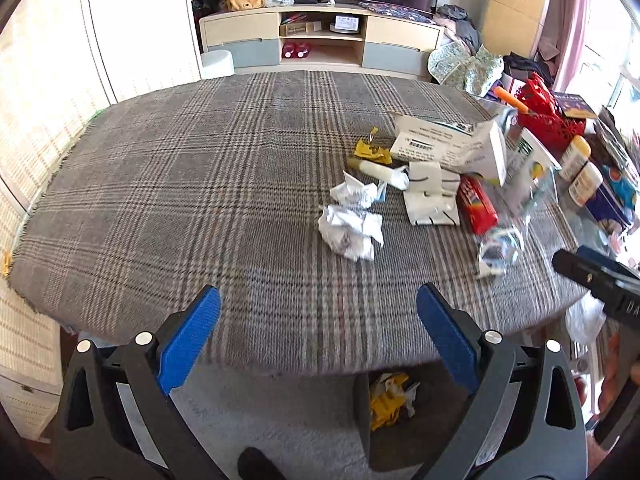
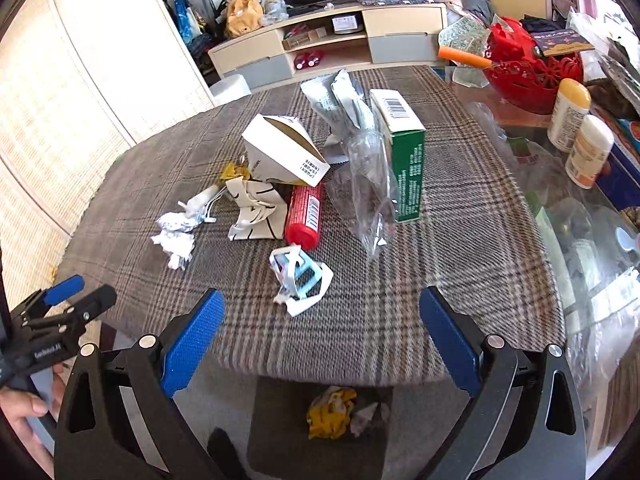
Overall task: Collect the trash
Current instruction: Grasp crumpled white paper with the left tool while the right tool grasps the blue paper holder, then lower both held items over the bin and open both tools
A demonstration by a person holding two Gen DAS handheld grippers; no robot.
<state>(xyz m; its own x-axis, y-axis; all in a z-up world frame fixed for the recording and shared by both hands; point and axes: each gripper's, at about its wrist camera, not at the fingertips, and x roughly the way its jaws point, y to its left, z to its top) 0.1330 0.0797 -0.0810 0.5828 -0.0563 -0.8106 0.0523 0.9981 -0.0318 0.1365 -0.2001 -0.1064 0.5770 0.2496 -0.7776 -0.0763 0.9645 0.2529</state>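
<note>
Both claws hang released and empty over the near edge of the table (image 2: 460, 216): left gripper (image 1: 318, 320), right gripper (image 2: 320, 320). Bin (image 2: 280, 420) waits below that edge, some scraps inside; crumpled paper (image 1: 350, 230) and the rest of the litter sit mid-table, likely next.
</note>
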